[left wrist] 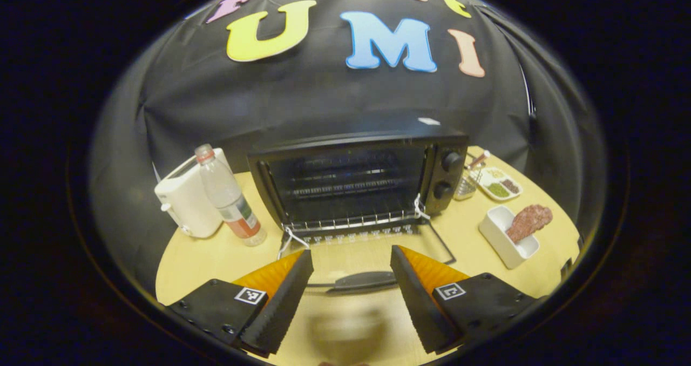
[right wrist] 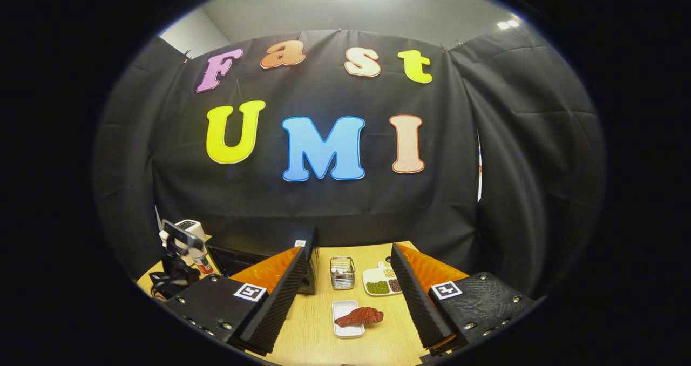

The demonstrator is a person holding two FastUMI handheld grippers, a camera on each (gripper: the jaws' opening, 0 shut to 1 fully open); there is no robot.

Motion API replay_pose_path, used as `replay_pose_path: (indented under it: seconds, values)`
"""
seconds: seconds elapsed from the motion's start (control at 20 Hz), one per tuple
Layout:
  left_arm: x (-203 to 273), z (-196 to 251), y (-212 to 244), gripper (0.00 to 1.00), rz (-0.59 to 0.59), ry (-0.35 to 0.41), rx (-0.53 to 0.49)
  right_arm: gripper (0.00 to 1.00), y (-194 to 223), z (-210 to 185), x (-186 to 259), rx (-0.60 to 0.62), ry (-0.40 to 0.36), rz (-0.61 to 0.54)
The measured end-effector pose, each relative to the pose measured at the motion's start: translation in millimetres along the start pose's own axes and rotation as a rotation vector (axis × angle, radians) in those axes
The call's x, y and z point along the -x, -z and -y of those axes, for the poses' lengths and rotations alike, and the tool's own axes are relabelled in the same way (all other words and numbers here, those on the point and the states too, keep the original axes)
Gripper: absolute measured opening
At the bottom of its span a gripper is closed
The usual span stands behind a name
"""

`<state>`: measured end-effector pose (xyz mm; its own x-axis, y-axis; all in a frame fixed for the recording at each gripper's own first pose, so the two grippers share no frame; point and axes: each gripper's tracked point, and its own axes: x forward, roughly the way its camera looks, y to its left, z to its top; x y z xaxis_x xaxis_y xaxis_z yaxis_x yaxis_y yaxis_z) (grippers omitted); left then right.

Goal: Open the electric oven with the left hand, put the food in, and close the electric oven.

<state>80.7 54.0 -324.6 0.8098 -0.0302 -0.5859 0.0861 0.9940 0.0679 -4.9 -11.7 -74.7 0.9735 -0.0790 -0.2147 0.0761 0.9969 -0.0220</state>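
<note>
on the desk [left wrist: 216, 258] ahead of my left hand-held gripper [left wrist: 351, 285] i note the electric oven [left wrist: 356, 185] with its door [left wrist: 372, 258] folded down flat, the rack visible inside. the fingers stand wide apart, holding nothing, the door handle [left wrist: 361, 280] lying between them. my right hand-held gripper [right wrist: 348, 301] is likewise spread and empty. the food [right wrist: 359, 316], a reddish piece, rests across a white tray [right wrist: 345, 327] right of the oven.
</note>
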Motion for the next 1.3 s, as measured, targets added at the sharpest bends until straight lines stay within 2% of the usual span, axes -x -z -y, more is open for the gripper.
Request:
replay_pose_path:
  seconds: [0.15,0.4,0.45,0.5,0.55,0.7,0.85,1.15,1.3]
  values:
    - [31.5,-6.4,-55.7,0.98,0.129,-0.018,0.028,0.95,19.1,-3.0,-9.6,-0.052,-0.071,-0.067]
    - [107.1,1.6,-141.8,0.98,0.338,-0.003,0.084,0.96,60.1,2.5,-29.7,-0.217,-0.155,-0.191]
    - [121.7,2.4,-155.7,1.00,0.373,-0.004,0.086,0.92,70.6,5.1,-30.8,-0.259,-0.176,-0.227]
    - [134.6,5.0,-167.3,1.00,0.403,-0.002,0.089,0.98,81.3,10.4,-35.3,-0.299,-0.186,-0.255]
    - [145.9,6.9,-177.2,1.00,0.430,0.001,0.091,0.98,92.6,17.3,-39.9,-0.335,-0.186,-0.284]
    - [169.2,11.7,-189.7,1.00,0.498,-0.002,0.067,0.98,129.7,39.5,-53.6,-0.435,-0.176,-0.351]
    - [181.1,15.6,-190.2,1.00,0.508,-0.014,0.041,0.98,168.5,58.9,-66.0,-0.508,-0.172,-0.420]
    - [202.7,6.0,-200.0,1.00,0.521,-0.078,0.063,0.95,243.3,70.0,-98.9,-0.546,-0.175,-0.566]
    - [199.0,-1.7,-179.0,1.00,0.456,-0.116,0.089,0.94,265.6,71.2,-116.1,-0.549,-0.179,-0.603]
